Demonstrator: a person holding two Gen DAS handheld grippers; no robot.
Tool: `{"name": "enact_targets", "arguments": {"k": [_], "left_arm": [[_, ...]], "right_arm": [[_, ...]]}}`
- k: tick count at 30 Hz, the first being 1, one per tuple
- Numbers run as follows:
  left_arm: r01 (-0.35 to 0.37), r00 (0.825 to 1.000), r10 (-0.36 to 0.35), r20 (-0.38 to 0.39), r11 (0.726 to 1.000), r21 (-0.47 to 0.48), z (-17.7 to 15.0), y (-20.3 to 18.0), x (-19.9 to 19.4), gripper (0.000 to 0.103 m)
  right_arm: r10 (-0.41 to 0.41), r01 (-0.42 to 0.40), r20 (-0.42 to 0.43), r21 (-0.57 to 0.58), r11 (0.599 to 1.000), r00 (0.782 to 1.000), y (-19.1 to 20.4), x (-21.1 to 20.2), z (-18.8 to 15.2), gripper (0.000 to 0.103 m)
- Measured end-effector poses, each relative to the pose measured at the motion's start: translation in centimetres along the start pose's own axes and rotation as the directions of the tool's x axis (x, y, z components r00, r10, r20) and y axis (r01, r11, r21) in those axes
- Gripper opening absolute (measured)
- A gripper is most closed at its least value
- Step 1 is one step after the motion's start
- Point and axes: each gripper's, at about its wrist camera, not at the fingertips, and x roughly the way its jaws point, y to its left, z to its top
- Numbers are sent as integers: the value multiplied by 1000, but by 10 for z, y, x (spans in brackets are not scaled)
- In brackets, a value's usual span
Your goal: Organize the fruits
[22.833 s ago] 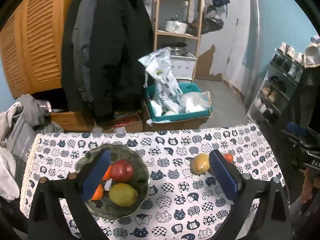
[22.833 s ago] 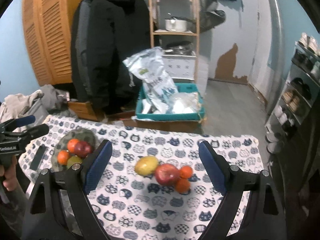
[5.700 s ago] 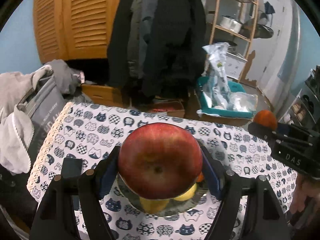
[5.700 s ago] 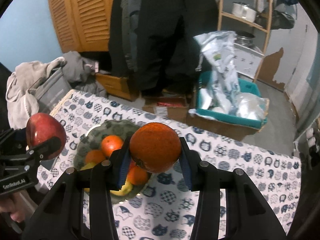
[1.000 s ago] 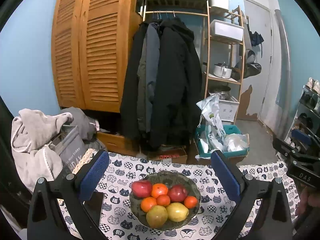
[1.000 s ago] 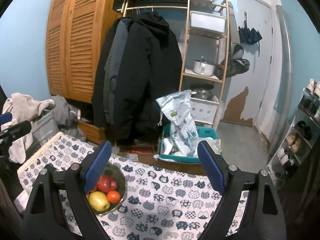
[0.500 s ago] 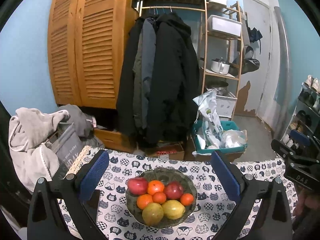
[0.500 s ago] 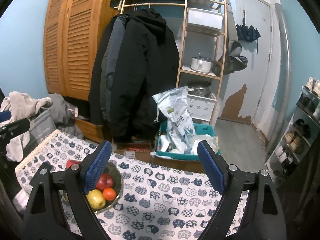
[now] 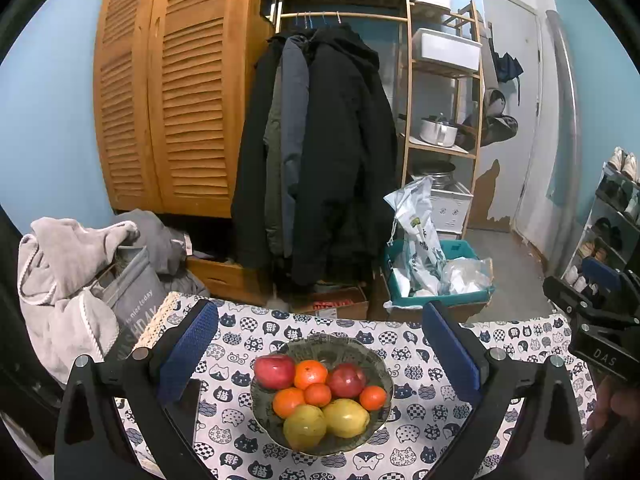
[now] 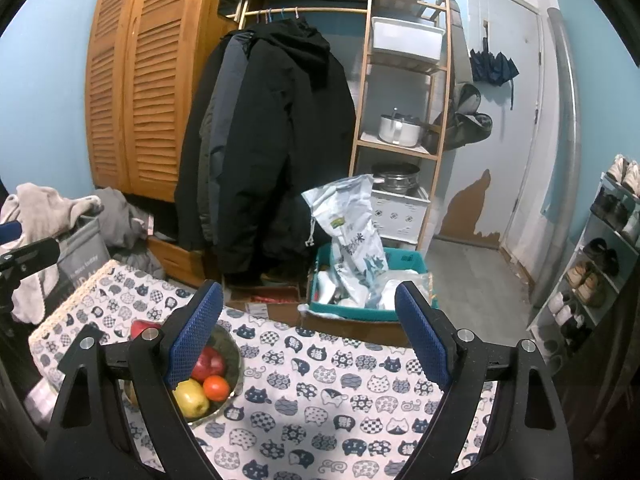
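A dark patterned bowl (image 9: 376, 360) on the cat-print tablecloth (image 9: 412, 444) holds two red apples (image 9: 275, 371), several oranges (image 9: 310, 374) and two yellow fruits (image 9: 345, 418). My left gripper (image 9: 320, 352) is open and empty, held back above the bowl. My right gripper (image 10: 310, 336) is open and empty, to the right of the bowl (image 10: 232, 364), whose left part is hidden behind its left finger. The right gripper's body shows at the right edge of the left wrist view (image 9: 600, 320).
Beyond the table's far edge are a teal bin of plastic bags (image 9: 436, 276), a cardboard box (image 9: 332, 306), hanging dark coats (image 9: 320, 160), a wooden shelf rack (image 9: 440, 120) and a grey bag with clothes (image 9: 80, 276) at the left. A shoe rack (image 10: 600, 260) stands right.
Both grippers, which had held an apple and an orange, are empty and pulled back. All the fruit lies in the bowl. In the last second the views shift only slightly.
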Motion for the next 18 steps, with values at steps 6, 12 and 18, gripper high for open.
{"name": "enact_targets", "arguments": {"k": [6,12,18], "left_arm": [[-1,1000,1,0,1000,-1,0,-1,0,102],[-1,1000,1,0,1000,1,0,-2,0,102],[-3,1000,3,0,1000,6,-1,-3,0,102]], "right_arm": [[-3,3,4,2,1000,1000,-6,0,0,86],[-2,2,4,2,1000,1000,-7,0,1,86],[-7,7,10,2,1000,1000,-9,0,2,86]]}}
